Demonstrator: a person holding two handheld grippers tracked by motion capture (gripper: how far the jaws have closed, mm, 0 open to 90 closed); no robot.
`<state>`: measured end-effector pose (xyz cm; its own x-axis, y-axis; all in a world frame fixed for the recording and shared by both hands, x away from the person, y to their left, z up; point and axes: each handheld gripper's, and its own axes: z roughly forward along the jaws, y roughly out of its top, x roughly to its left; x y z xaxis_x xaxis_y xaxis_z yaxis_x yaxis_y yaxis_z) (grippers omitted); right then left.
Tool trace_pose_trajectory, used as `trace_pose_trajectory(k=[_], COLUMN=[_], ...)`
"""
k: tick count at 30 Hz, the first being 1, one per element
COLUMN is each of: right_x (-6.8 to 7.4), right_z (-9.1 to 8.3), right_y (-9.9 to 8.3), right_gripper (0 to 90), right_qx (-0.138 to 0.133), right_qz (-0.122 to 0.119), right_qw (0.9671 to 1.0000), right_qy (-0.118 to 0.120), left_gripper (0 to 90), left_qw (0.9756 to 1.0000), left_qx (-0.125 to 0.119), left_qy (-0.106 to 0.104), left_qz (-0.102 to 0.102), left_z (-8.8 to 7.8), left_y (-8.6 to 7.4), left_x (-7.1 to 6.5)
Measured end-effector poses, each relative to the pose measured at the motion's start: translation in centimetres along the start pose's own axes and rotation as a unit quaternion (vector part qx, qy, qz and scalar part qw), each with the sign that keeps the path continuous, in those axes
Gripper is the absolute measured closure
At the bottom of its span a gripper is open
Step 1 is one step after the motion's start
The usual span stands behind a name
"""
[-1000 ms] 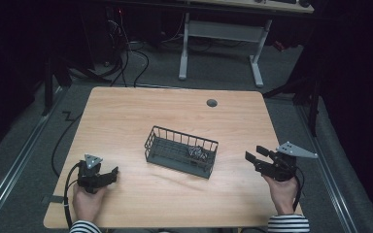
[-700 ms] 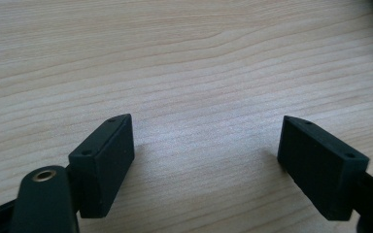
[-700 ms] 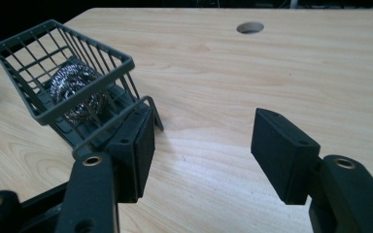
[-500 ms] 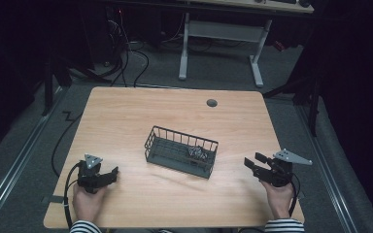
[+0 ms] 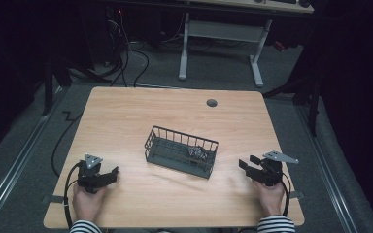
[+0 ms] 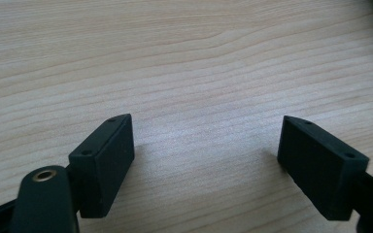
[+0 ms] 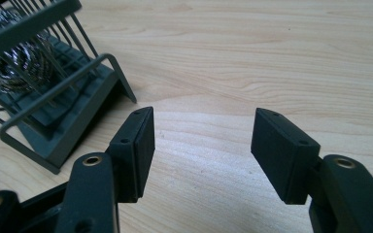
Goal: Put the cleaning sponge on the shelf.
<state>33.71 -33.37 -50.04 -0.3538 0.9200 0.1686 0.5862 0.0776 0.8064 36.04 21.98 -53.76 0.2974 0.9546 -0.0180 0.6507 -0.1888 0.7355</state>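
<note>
Basket [image 5: 181, 152] sits mid-table with a shiny metal scrubber [image 5: 195, 152] already inside. My left gripper [image 5: 110, 175] and right gripper [image 5: 246, 163] rest spread wide, holding nothing. I think little is left.

text: none legible | labels: none | brands: none | numbers: none

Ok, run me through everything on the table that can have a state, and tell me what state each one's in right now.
Dark grey wire basket: upright on the table, open-topped.
Shiny metal scouring ball: lying inside the basket, at its right end.
Left claw: open, nothing between the jaws, low over bare wood.
Right claw: open, nothing between the jaws, beside the basket and clear of it.
</note>
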Motion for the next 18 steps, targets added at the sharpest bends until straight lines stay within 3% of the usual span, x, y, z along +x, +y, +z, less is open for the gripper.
trace_pose_trajectory(k=[12, 18], right_x=[0.4, 0.8], right_z=[1.9, 2.6], right_y=[-0.9, -1.2], right_gripper=[41.0, 40.1], right_qx=[0.020, 0.046], right_qz=[-0.009, -0.033], right_qw=[0.9997, 0.9980], right_qy=[-0.013, -0.027], left_gripper=[21.2, 21.1], left_qw=[1.0000, 1.0000], left_qx=[0.001, 0.000], left_qy=[0.000, 0.002], left_qz=[0.001, -0.002], left_z=[0.0, 0.0], left_y=[0.0, 0.0], left_x=[0.0, 0.0])
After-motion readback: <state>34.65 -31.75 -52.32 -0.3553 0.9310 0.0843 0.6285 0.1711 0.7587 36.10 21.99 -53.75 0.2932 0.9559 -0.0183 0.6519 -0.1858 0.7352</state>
